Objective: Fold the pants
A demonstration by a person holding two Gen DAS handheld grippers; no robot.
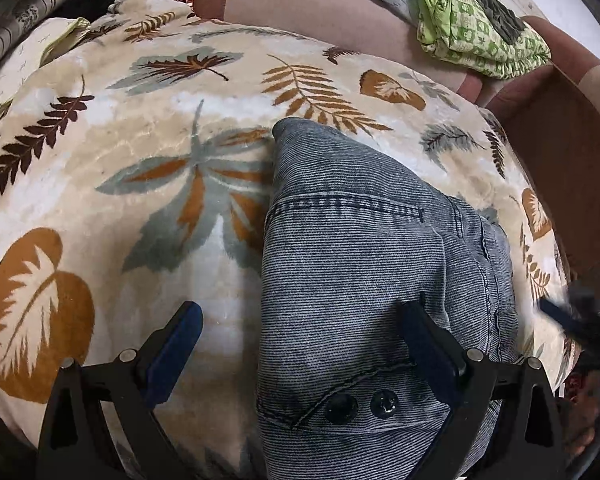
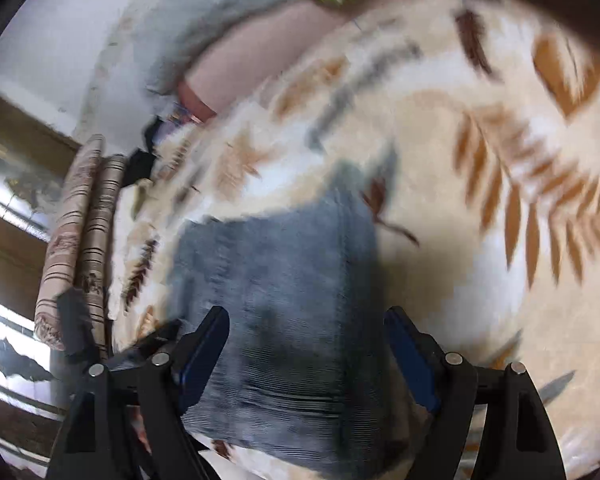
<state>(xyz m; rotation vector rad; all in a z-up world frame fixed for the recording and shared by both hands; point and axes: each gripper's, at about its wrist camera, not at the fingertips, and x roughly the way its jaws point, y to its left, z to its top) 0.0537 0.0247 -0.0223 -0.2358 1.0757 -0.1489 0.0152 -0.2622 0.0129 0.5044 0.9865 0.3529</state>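
Observation:
Grey-blue denim pants lie folded into a compact bundle on a leaf-patterned blanket. Two dark buttons show near their near end. My left gripper is open and hovers over the bundle's left edge; its right finger is above the denim, its left finger above the blanket. In the blurred right wrist view the pants lie between the jaws of my open right gripper, which holds nothing. The right gripper also shows, blurred, in the left wrist view.
A pink-brown sofa back runs behind the blanket, with a green patterned cloth and a grey quilt on it. Rolled patterned mats lie at the blanket's edge. A brown box side stands on the right.

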